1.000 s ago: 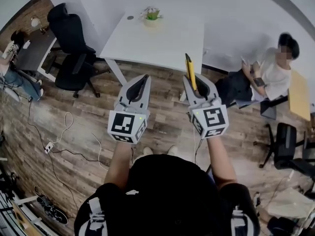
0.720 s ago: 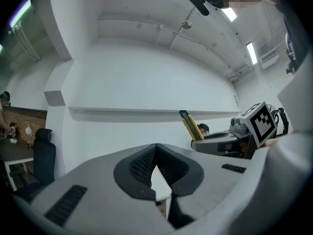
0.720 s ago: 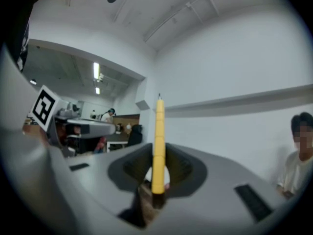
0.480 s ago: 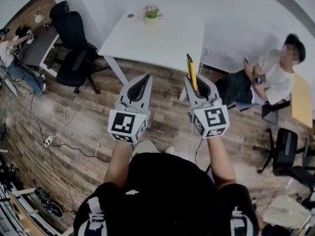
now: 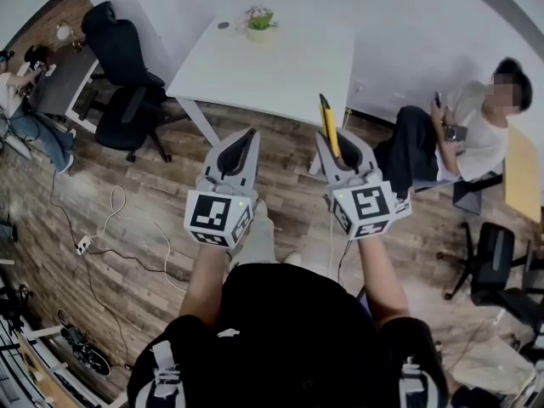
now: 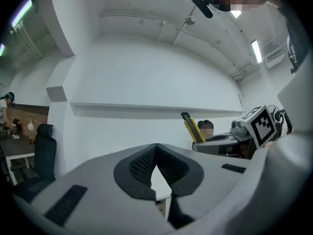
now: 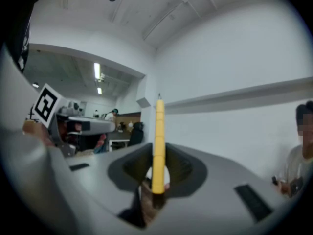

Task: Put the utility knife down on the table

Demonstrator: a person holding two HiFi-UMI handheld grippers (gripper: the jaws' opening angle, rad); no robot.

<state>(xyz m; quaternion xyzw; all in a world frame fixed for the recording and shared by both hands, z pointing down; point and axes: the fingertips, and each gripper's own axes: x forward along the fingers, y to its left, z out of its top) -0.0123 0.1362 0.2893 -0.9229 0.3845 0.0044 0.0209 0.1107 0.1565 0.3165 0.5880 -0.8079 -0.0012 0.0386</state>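
Right tool (image 5: 337, 145) clamps slim yellow utility knife (image 5: 326, 117), short of white tabletop (image 5: 272, 66); left tool (image 5: 240, 145) closed, empty. Risk: early release drops knife on floor (image 5: 127, 219).

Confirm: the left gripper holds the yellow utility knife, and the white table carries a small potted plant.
Wrong hand: the right gripper holds the yellow utility knife, as the right gripper view shows. The white table does carry the small potted plant.
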